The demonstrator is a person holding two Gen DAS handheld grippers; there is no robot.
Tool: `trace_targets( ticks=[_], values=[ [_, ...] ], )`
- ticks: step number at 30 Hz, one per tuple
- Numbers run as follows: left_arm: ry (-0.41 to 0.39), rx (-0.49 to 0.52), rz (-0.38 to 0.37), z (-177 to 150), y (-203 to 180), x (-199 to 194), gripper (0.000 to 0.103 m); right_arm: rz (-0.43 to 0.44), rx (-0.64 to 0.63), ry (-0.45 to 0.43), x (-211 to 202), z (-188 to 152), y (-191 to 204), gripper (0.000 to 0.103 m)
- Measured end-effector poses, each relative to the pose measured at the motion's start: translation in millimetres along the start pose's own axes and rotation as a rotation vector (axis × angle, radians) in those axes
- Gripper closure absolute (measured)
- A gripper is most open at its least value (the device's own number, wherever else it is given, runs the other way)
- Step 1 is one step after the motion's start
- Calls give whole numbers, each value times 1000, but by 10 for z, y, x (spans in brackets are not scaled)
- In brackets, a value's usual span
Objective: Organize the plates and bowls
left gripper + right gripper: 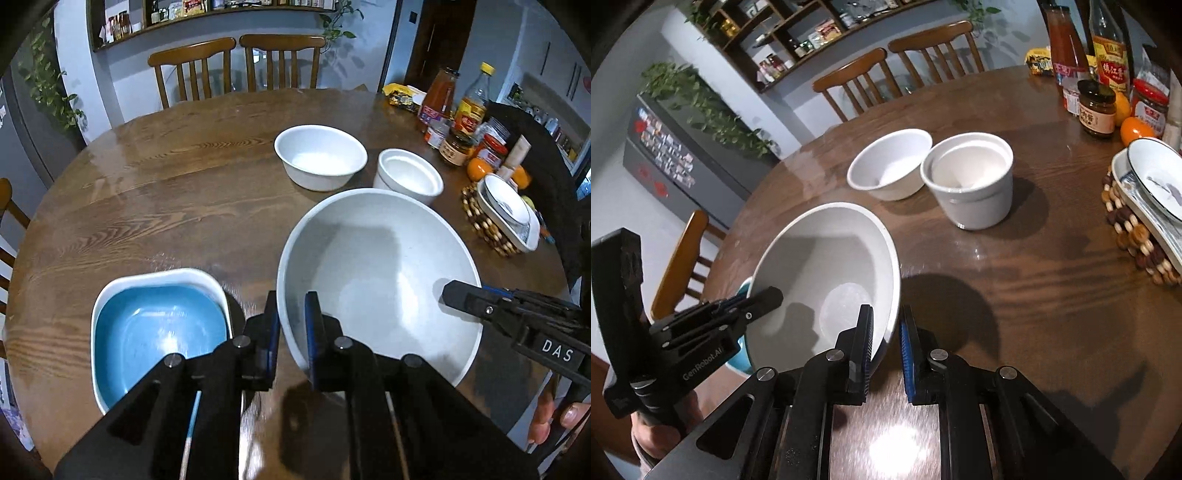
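A large white bowl (pixel 380 273) is held by both grippers above the round wooden table (pixel 166 192). My left gripper (pixel 291 325) is shut on its left rim. My right gripper (pixel 886 332) is shut on its right rim, and also shows in the left wrist view (pixel 458 295). The bowl (pixel 827 280) appears tilted in the right wrist view. A blue dish with a white rim (pixel 155 332) sits on the table to the left of the bowl. A medium white bowl (pixel 320 157) and a small straight-walled white bowl stack (pixel 408 175) stand farther back.
Bottles and jars (pixel 458 118) and oranges crowd the table's right side. Patterned plates (pixel 1156 184) lie on a beaded trivet (pixel 1137 236) at the right. Wooden chairs (pixel 236 66) stand behind the table.
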State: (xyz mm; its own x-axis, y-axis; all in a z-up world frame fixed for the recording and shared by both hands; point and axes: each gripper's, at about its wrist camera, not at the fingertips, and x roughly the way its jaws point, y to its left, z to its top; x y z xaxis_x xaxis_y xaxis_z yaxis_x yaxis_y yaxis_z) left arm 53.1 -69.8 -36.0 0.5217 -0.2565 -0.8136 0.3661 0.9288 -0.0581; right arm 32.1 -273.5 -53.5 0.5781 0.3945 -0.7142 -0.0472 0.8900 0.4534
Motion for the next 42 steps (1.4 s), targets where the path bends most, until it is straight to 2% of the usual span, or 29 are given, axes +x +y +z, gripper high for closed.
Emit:
trace_targets(
  ticks=[11, 42],
  values=[
    [4, 14, 4, -183, -72, -21, 93, -26, -14, 8, -78, -239, 11, 87],
    [69, 20, 39, -206, -138, 243, 91, -42, -2, 47, 45, -275, -33, 87]
  ],
)
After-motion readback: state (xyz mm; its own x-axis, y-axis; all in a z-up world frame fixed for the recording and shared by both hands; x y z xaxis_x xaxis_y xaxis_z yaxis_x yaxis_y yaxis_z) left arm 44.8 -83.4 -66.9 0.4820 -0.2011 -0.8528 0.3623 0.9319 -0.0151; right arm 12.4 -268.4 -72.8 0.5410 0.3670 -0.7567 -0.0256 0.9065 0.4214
